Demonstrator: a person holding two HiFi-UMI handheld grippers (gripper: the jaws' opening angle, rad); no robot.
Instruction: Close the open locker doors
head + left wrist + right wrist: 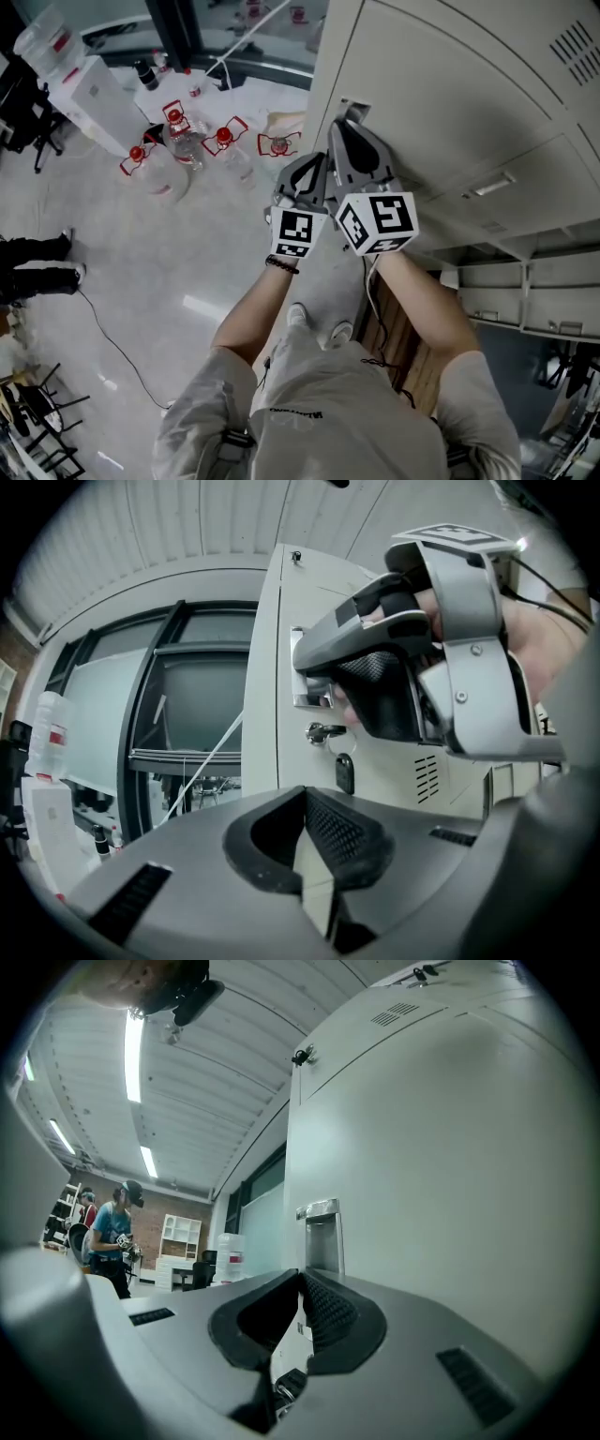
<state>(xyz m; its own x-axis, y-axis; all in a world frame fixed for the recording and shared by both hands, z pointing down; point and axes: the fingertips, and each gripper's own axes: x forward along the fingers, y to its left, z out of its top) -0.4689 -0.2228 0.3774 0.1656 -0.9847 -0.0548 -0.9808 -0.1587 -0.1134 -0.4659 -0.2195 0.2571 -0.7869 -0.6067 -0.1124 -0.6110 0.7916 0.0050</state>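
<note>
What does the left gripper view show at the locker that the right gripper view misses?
Only the left gripper view: the right gripper with its tips at the door's recessed handle, and below it a key in the lock with a dark fob hanging from it.
Only the right gripper view: a person standing far off, under long ceiling lights.
Both: the grey locker door and that handle. The left gripper and the right gripper each show their own jaws together with nothing between them.
</note>
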